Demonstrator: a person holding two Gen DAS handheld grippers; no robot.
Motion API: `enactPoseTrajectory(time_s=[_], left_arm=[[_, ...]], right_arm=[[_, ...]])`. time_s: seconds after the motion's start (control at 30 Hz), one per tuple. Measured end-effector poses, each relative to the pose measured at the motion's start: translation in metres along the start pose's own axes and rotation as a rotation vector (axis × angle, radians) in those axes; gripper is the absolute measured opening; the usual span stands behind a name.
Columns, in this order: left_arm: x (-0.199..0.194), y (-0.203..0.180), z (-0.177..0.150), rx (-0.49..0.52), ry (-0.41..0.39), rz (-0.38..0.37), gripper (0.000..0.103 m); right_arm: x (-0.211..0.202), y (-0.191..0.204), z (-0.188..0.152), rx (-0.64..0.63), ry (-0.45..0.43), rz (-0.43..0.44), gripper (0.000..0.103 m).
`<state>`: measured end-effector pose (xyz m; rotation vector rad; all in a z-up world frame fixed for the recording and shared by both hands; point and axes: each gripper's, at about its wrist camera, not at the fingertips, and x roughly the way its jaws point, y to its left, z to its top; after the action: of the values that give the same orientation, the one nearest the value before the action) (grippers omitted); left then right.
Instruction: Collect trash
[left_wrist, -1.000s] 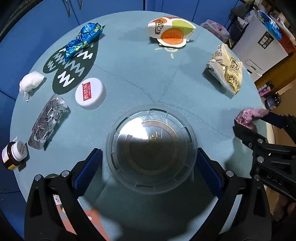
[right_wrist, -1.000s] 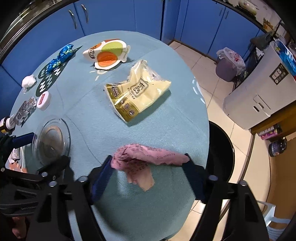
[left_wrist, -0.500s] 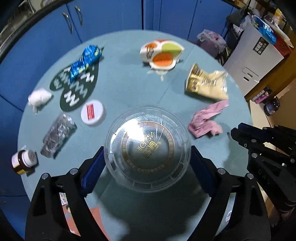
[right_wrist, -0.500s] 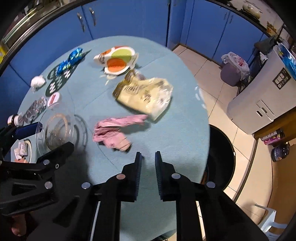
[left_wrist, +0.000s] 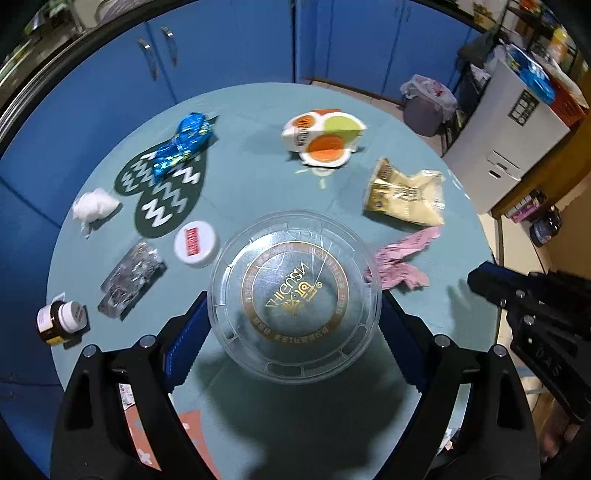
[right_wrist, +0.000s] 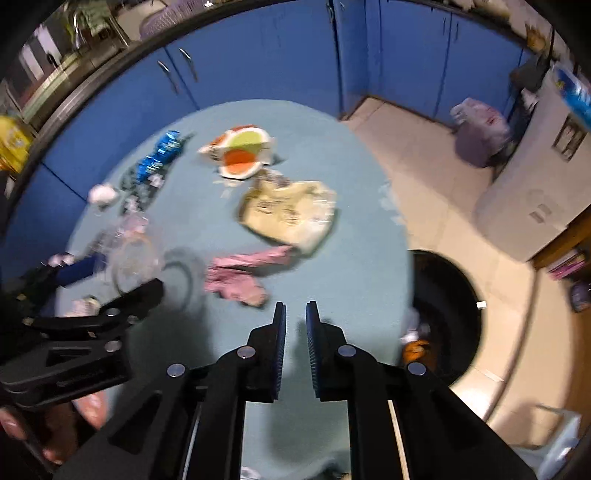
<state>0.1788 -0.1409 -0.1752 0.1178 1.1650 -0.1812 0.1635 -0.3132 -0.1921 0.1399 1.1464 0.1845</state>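
The clear plastic lid (left_wrist: 294, 303) sits clamped between the two blue pads of the left gripper (left_wrist: 293, 325), raised above the round table (left_wrist: 258, 192) and casting a shadow on the cloth below. The right gripper (right_wrist: 295, 332) is closed with nothing between its pads; the narrow gap left shows only cloth. Its jaws have just been closing, and the pink wrapper (right_wrist: 240, 275) lies loose on the table just ahead of its tips. Beyond the pink wrapper lies a crumpled yellow bag (left_wrist: 404, 197), touching it at one corner, and farther back an orange and green pouch (left_wrist: 323, 136). Left of the lid: a white cap (left_wrist: 195, 243), a foil blister pack (left_wrist: 133, 277), a small brown bottle (left_wrist: 61, 322), a white tissue wad (left_wrist: 94, 206) and a blue wrapper (left_wrist: 183, 146) on a dark patterned mat (left_wrist: 162, 195). A black bin (right_wrist: 443, 314) stands on the floor beside the table.
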Motion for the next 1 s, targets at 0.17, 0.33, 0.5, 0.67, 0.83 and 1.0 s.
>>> enactPoseTrajectory(time_s=[0.17,0.33,0.5,0.67,0.83,1.0], left_arm=[[-0.003,0.018,-0.004,-0.029,-0.01,0.023,0.086],[-0.001,0.032,-0.004,-0.044,-0.009,0.02,0.087],[0.003,0.047,-0.003,-0.075,-0.011,0.011,0.087],[0.007,0.055,-0.004,-0.089,-0.012,0.013,0.086],[0.01,0.061,-0.005,-0.097,-0.011,0.02,0.086],[0.014,0.061,-0.004,-0.097,-0.003,0.014,0.086]], right_arm=[[0.007,0.022,0.004,-0.046,-0.014,0.013,0.014],[0.019,0.036,0.006,-0.076,0.006,-0.009,0.061],[0.024,0.036,0.01,-0.06,-0.01,-0.038,0.076],[0.041,0.041,0.012,-0.061,0.026,-0.055,0.076],[0.057,0.045,0.012,-0.064,0.055,-0.059,0.069],[0.054,0.047,0.013,-0.082,0.038,-0.086,0.04]])
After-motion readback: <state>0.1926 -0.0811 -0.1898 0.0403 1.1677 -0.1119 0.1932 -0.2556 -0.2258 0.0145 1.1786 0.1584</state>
